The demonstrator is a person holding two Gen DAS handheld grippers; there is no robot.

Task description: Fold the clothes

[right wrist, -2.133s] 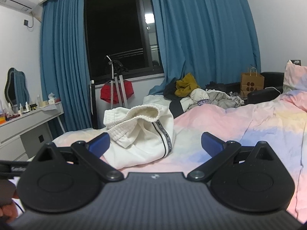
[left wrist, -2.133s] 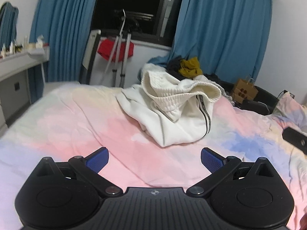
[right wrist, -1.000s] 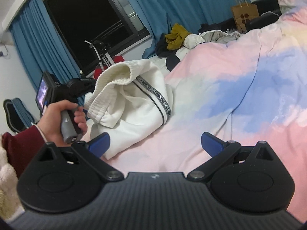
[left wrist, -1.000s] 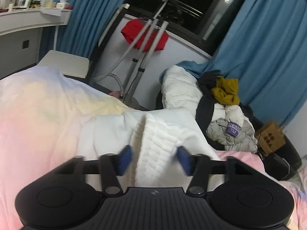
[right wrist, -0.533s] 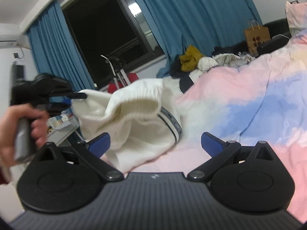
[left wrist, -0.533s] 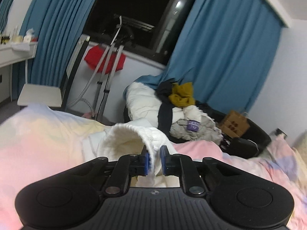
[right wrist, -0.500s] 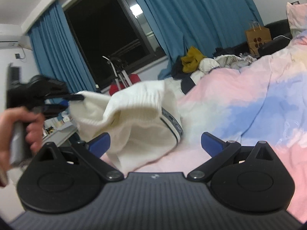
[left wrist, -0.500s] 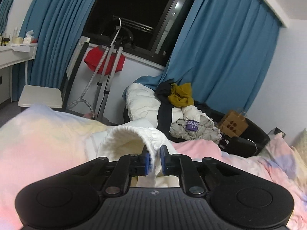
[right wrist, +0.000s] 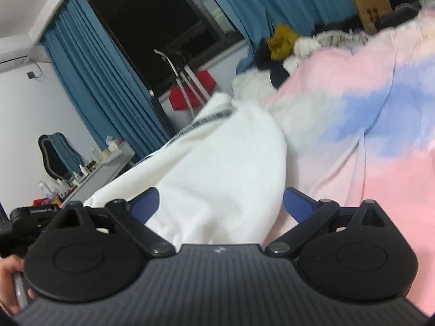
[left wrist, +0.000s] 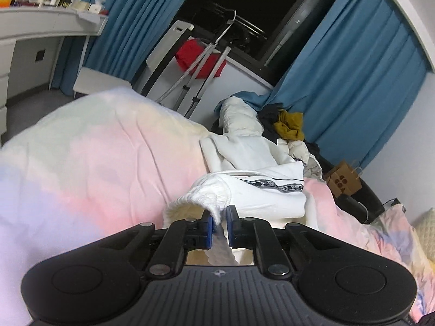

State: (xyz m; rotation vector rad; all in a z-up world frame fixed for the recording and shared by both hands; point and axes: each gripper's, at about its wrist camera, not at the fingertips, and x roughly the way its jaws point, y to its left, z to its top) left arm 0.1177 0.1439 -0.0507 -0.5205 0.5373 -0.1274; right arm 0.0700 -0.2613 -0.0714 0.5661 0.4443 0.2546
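White trousers (left wrist: 261, 190) with a black lettered side stripe lie stretched over the pastel bed cover (left wrist: 95, 163). My left gripper (left wrist: 218, 224) is shut on their ribbed waistband (left wrist: 206, 198) and holds it up off the bed. In the right wrist view the same trousers (right wrist: 217, 168) run from the far bed edge down between my right gripper's blue fingertips. My right gripper (right wrist: 220, 203) is open, with the white cloth lying between and under the jaws, not pinched.
A heap of other clothes (left wrist: 288, 127) sits beyond the bed's far end by the blue curtains. A garment steamer stand (left wrist: 206, 62) with a red item stands by the window. A white dresser (left wrist: 32, 24) is at the left. A paper bag (left wrist: 344, 180) stands at the right.
My left gripper has pulled the waistband back toward me and lower, stretching the trousers out. My right gripper has moved in close over the trousers and stays open.
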